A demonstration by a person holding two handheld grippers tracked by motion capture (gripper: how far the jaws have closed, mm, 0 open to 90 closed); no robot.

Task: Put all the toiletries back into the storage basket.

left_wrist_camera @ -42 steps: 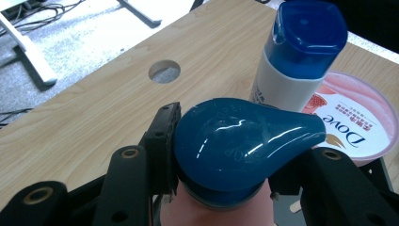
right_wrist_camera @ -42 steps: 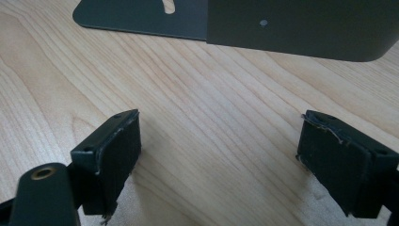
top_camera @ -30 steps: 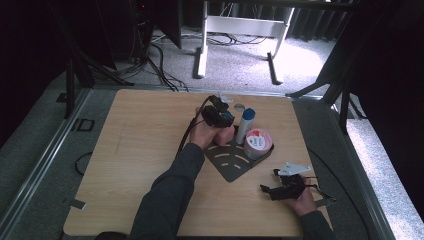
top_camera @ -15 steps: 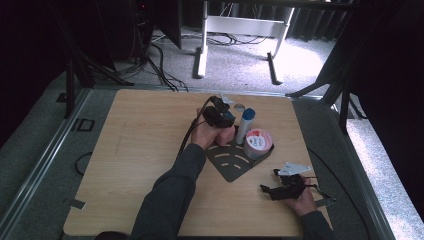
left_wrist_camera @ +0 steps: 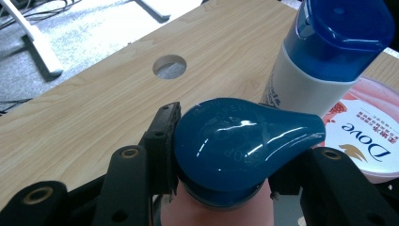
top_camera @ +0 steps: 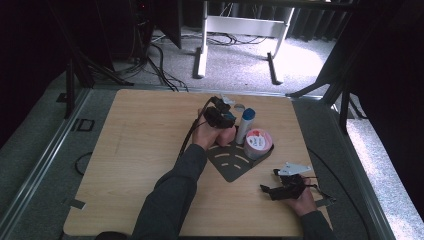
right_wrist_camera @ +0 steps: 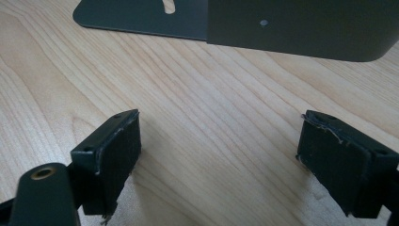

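Both tongs differ: left gripper (left_wrist_camera: 221,174) clamps the blue-capped pink bottle (left_wrist_camera: 240,146), which I keep upright; right gripper (right_wrist_camera: 226,165) rests with its pads apart.

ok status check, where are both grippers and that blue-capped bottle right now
Left gripper shut on the blue-capped bottle, over the dark rack. Right gripper open, idle, low over bare table. White bottle and Dove tub close beside the held one.

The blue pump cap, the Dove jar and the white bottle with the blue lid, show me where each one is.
blue pump cap (left_wrist_camera: 235,141), left gripper view, on its glossy top.
Dove jar (left_wrist_camera: 371,143), left gripper view, on the printed lid.
white bottle (left_wrist_camera: 301,89), left gripper view, on its white body below the blue lid.
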